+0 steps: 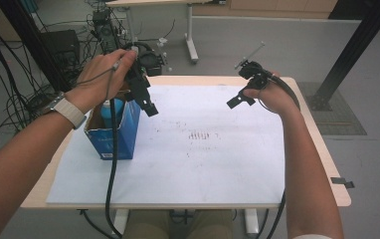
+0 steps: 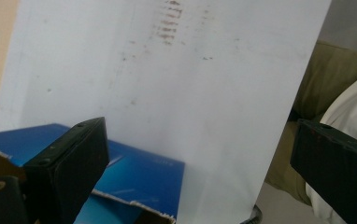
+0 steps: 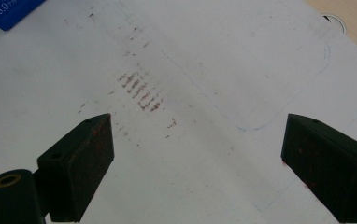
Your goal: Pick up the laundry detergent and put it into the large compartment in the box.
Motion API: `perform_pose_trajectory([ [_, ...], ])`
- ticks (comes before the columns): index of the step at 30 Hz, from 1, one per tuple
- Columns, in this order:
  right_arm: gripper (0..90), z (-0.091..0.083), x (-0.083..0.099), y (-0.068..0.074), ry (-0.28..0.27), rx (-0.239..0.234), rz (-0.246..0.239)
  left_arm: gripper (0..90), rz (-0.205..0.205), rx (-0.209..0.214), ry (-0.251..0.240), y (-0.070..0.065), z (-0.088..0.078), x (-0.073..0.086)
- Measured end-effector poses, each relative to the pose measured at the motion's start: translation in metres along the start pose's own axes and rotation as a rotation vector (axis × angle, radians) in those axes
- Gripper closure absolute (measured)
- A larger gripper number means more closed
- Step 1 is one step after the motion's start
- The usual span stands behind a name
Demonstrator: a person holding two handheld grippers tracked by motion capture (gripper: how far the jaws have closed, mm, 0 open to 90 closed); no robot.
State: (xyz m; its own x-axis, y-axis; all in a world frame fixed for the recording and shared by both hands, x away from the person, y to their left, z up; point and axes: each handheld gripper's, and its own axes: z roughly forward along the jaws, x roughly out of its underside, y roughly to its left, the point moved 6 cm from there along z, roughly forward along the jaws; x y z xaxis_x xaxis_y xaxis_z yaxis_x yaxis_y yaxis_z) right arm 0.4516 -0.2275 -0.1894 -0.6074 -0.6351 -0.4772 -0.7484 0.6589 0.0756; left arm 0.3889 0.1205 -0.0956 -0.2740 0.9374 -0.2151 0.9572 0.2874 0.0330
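Note:
A blue cardboard box (image 1: 116, 137) stands open-topped at the left of the white sheet (image 1: 218, 169), with a blue bottle (image 1: 111, 109) upright inside it. My left gripper (image 1: 143, 97) hovers just above the box's right edge, open and empty. In the left gripper view its jaws (image 2: 200, 135) stand wide apart over the sheet, with the box's torn rim (image 2: 139, 172) below. My right gripper (image 1: 242, 84) is held above the far right of the sheet, also open with nothing in it (image 3: 197, 126). A corner of the box (image 3: 8, 11) shows in the right gripper view.
Reddish-brown smudges (image 1: 200, 135) mark the sheet's middle, and a faint pen outline (image 3: 279, 93) lies to their right. The wooden table edge (image 1: 327, 159) borders the sheet. Cables (image 1: 9, 99) cover the floor at left. A black frame post (image 1: 357, 45) stands at right.

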Motion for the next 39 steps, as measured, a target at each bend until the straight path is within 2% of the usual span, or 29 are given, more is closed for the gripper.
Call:
perform_pose_trajectory([
  [5, 9.3, 0.0, 0.002, 0.0, -0.001, 0.0, -0.002, 5.1, 0.059, 0.019, 0.002, -0.011, 0.008, -0.008],
  [11, 9.4, 0.001, 0.004, -0.001, 0.0, 0.002, -0.001, 5.1, 0.108, 0.026, 0.024, -0.024, 0.014, -0.02],
  [30, 8.9, 0.001, 0.009, -0.001, -0.005, -0.001, 0.005, 5.0, 0.205, 0.031, 0.063, -0.052, 0.036, -0.044],
  [39, 9.0, 0.002, 0.011, -0.002, -0.002, -0.005, 0.01, 5.0, 0.218, 0.039, 0.065, -0.056, 0.043, -0.047],
])
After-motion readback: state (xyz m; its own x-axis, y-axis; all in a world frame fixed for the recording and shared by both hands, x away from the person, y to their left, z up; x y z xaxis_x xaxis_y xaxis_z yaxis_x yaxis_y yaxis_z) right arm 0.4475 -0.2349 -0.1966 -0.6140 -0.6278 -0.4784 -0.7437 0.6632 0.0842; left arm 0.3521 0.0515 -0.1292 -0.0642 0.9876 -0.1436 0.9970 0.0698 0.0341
